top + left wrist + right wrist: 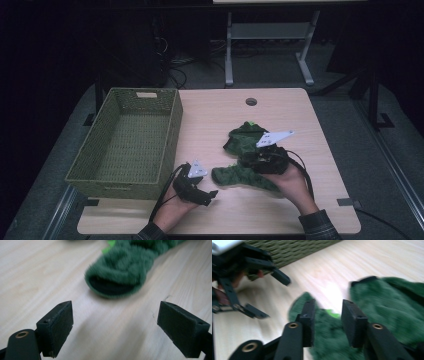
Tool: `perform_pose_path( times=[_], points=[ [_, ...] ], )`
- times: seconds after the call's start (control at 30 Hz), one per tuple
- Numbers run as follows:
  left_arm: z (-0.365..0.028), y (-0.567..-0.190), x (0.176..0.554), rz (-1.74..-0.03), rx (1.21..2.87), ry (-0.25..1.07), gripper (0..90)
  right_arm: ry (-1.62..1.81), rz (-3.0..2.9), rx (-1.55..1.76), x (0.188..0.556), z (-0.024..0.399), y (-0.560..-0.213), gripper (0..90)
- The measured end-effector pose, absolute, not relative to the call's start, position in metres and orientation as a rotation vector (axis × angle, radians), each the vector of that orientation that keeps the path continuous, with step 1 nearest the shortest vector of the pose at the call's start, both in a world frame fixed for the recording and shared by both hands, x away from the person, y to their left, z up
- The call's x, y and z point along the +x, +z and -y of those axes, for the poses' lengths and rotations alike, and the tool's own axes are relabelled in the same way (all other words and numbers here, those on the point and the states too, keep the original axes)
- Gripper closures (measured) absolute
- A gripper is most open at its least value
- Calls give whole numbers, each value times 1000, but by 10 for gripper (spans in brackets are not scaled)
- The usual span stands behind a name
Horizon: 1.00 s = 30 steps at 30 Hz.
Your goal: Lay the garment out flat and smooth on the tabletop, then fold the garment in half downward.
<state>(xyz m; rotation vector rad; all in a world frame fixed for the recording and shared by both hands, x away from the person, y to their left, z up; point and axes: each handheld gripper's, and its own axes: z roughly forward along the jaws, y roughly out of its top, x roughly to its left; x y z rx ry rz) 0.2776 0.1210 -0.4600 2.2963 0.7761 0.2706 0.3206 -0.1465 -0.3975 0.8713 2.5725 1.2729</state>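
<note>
Your right claw [248, 159] sits over the green socks, jaws narrowed to a small gap with fuzzy green fabric under and between them; in the right gripper view [325, 322] the picture is too blurred to tell whether the pads actually press the cloth. Your left claw [212, 196] hangs low over the bare tabletop [210, 115] near the front edge, jaws spread wide and holding nothing; in the left gripper view [115, 322] only wood lies between the two pads.

Socks: two dark green fuzzy pieces right of centre. Near sock [235, 176] lies flat, its open cuff turned toward your left claw, just beyond the jaws in the left gripper view [120, 272]. Far sock [245, 137] is bunched, with a bright green tag at its far end, partly under the grey plate of the right claw. The two pieces lie close together; whether they touch is hidden by the claw.

Basket [172, 130]: woven, olive, on the left side of the tabletop, reaching over the near left edge, well apart from the socks, just left of your left hand [172, 210]. Right hand [295, 185] comes in from the near right.
</note>
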Motion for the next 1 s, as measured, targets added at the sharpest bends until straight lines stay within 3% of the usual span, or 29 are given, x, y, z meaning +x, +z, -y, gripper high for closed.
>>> perform_pose_path(
  times=[0.57, 0.83, 0.97, 1.0],
  points=[
    [-128, -477, 270, -712, 2254, 304, 126, 1196, -2740, 721, 310, 70, -433, 697],
    [-128, -477, 271, -707, 2255, 302, 126, 1073, -2734, 699, 313, 61, -452, 710],
    [-128, -478, 271, -711, 2248, 302, 125, 1036, -2721, 678, 312, 56, -460, 745],
    [-128, -478, 271, -710, 2250, 303, 126, 1021, -2711, 659, 310, 53, -461, 790]
  ],
)
